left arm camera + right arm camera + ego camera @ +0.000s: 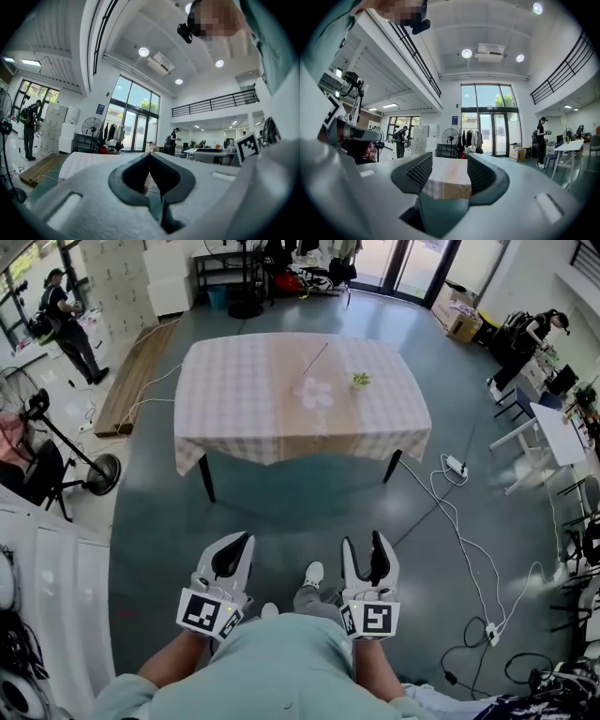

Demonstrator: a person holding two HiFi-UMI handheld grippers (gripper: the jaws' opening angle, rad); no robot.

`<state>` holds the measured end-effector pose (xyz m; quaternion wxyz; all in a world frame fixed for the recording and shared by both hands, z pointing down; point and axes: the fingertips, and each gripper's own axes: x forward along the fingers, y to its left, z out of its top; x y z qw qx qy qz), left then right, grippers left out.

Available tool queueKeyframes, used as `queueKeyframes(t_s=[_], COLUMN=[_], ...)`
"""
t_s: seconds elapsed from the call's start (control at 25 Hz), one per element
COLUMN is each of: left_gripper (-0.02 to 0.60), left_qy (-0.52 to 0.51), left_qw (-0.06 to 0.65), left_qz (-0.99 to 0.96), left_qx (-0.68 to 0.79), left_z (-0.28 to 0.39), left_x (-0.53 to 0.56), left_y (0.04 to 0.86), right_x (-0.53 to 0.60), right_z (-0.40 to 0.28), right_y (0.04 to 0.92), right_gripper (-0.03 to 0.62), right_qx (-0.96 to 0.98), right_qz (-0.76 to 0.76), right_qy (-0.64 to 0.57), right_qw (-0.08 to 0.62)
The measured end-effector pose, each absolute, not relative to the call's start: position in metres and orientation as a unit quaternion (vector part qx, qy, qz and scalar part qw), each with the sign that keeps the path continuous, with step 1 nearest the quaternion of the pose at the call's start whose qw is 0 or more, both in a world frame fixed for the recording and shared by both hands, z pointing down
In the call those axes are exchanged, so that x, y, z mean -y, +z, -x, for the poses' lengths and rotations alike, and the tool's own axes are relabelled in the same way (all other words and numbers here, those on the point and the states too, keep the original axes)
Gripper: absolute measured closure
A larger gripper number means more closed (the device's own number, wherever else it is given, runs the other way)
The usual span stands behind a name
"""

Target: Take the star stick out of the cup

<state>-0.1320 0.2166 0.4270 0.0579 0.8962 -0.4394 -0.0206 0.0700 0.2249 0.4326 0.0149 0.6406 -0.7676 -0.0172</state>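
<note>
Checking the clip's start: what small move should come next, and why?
Probably step toward the table, right gripper leading. Both grippers sit empty near the person's body, well short of the cup with its stick on the table. The right gripper's jaws are apart, ready to grasp; the left gripper's meet.

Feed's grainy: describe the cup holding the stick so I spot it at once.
Find the table with the checked cloth in mid-room. Near its centre stands a pale pinkish cup, a small green thing just right of it. Only the cup has a thin stick slanting out toward the table's far edge.
</note>
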Motion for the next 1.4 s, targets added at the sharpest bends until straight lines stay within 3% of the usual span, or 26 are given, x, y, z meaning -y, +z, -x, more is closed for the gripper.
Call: queueKeyframes(t_s=[1.4], left_gripper=[0.580], left_qy=[-0.025], left_qw=[0.037], left_qz=[-0.853], left_qx=[0.520], left_z=[0.028], left_x=[-0.044], left_y=[0.409], right_x=[-0.019], right_z=[-0.171], right_y=[0.438], right_gripper=[0.391], right_qx=[0.822], right_qz=[-0.569], right_qy=[-0.006], right_qw=[0.012])
